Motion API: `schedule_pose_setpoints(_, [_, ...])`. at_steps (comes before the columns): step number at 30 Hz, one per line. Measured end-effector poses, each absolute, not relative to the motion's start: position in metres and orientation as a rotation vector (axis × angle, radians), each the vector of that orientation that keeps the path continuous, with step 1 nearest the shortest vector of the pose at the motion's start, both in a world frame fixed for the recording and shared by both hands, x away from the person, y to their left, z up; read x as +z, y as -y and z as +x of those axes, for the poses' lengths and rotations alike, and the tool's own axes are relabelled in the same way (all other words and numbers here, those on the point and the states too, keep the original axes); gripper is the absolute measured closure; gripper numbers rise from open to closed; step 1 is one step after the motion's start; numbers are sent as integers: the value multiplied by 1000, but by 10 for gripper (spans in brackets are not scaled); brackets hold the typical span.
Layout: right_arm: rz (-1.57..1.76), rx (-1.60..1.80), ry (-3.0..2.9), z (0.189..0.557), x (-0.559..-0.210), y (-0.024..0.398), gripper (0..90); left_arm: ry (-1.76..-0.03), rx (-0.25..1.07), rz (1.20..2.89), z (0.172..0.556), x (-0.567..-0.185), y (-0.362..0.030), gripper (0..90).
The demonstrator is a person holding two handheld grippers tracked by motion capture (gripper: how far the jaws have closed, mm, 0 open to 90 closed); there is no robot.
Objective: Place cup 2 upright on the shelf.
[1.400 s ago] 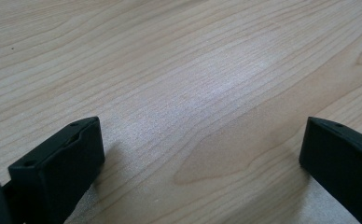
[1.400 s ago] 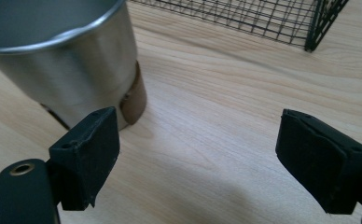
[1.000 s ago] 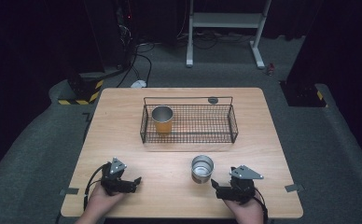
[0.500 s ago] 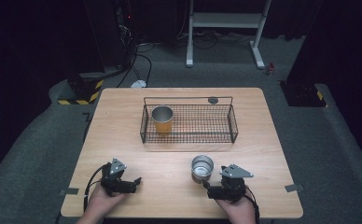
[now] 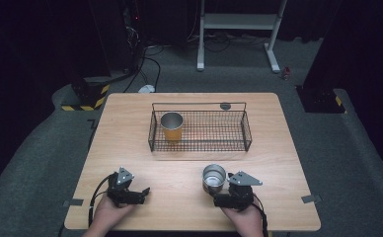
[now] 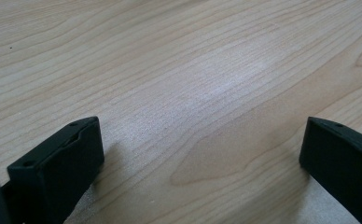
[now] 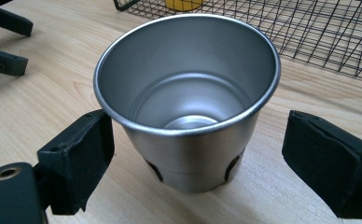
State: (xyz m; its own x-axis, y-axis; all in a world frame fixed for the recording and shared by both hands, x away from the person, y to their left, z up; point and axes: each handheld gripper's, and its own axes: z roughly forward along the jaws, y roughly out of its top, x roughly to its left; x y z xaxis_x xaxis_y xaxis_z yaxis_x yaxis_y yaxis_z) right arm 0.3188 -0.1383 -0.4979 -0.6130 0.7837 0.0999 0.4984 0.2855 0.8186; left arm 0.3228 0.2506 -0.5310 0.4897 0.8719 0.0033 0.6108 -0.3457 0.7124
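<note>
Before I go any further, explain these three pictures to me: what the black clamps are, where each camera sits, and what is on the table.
No robot here: a person holds a hand tool with two black fingers in each hand. The wide picture comes from a camera above the table. It shows the left gripper and the right gripper near the front edge.

The other two pictures come from cameras riding on those tools, looking along their fingers. The left gripper's picture shows bare wood between its wide-open fingers; it holds nothing.

The right gripper's picture shows a steel cup standing upright between its open fingers. One finger sits close against the cup, the other is clearly apart, so the cup is not gripped yet.

Farther back stands a wire basket with an orange cup inside.
</note>
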Motion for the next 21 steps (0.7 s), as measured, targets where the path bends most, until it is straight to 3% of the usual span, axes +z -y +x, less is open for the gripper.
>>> schedule_pose_setpoints(21, [1111, 1269, -2201, 327, -503, 123, 156, -1201, 504, 2086, 319, -531, -252, 2])
